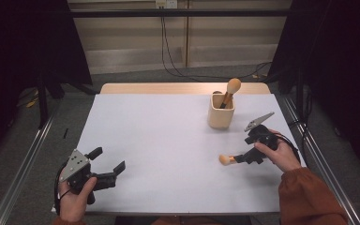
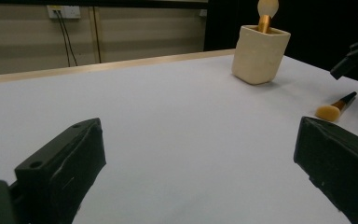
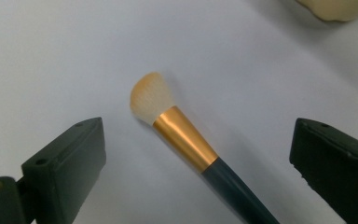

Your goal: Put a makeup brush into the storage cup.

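My right tongs (image 1: 240, 158) hung wide open over the brush (image 3: 182, 135), which lay flat on the white table (image 1: 168, 140) between the jaws, untouched, near the cup (image 1: 221, 111). My left tongs (image 1: 107, 165) were wide open too, holding nothing.

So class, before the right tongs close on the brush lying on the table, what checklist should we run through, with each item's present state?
1. Right tongs open wide enough: ok, jaws stand apart on either side of the brush.
2. Loose makeup brush lying flat between the jaws: ok, handle centred.
3. Jaws touching the brush: not yet, gaps on both sides.
4. Beige holder cup upright with room inside: ok upright; room cannot tell, since another brush already stands in it.
5. Left tongs out of the way: ok, open at the table's near left.
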The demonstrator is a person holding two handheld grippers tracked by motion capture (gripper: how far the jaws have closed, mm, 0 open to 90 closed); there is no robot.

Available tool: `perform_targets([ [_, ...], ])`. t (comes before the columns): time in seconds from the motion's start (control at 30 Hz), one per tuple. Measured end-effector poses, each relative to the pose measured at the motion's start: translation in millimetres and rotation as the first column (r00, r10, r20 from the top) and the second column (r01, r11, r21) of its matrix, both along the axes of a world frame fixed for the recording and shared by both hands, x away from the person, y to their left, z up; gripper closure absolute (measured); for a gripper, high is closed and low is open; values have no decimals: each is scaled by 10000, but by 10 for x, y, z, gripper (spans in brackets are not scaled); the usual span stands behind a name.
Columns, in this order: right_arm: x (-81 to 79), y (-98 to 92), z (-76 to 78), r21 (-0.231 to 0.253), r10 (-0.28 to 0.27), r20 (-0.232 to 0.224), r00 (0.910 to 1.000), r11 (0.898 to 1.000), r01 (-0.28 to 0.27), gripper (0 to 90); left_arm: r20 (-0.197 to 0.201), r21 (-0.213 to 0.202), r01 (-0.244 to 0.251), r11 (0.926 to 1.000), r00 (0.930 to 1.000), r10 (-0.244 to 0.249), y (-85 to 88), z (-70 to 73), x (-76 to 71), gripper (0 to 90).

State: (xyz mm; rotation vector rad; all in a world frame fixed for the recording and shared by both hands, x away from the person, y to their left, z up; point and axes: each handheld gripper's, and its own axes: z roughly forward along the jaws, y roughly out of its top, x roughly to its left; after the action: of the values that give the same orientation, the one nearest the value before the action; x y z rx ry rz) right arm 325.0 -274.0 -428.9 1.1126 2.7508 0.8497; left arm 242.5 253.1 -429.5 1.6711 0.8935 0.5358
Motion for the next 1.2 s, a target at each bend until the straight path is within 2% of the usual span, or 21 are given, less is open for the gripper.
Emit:
perform_targets([
  [0.1,20,12,-11,-3,325,-228,9992,9995,-325,29,14,-18,-11,10000,10000,11,-1,1,-1,20],
  [0.27,51,70,-26,-336,866,-617,9943,9955,-888,33,-10,12,3,10000,10000,-3,-4,-1,-1,20],
  [0.37,71,110,-28,-548,1154,-684,9910,9913,-1193,37,-27,20,5,10000,10000,-5,-3,-1,2,20],
  [0.53,108,175,-55,-1230,1654,-880,9823,9768,-1755,54,-14,62,24,10000,10000,-24,-2,-2,2,20],
  [0.63,121,214,-80,-1467,1682,-1006,9806,9723,-1818,40,-18,61,26,10000,10000,-26,-2,-2,3,20],
  [0.73,137,238,-125,-1871,1715,-1220,9776,9633,-1924,52,-20,75,28,10000,10000,-28,-5,-3,3,20],
  [0.8,146,241,-154,-2102,1939,-1305,9723,9530,-2183,101,-25,69,36,10000,10000,-36,-6,-4,3,20],
  [0.9,153,240,-173,-2271,2109,-1349,9682,9445,-2374,178,-34,44,40,10000,10000,-40,-8,-5,4,20],
  [0.97,162,238,-183,-2296,2093,-1417,9675,9438,-2378,227,-32,46,38,10000,10000,-38,-10,-4,3,20],
  [1.07,187,233,-209,-2445,2334,-1485,9610,9329,-2644,289,-28,48,42,10000,10000,-42,-11,-5,2,20],
  [1.2,192,241,-233,-2595,2543,-1408,9568,9232,-2836,380,-30,60,66,10000,10000,-66,-8,-6,6,20],
])
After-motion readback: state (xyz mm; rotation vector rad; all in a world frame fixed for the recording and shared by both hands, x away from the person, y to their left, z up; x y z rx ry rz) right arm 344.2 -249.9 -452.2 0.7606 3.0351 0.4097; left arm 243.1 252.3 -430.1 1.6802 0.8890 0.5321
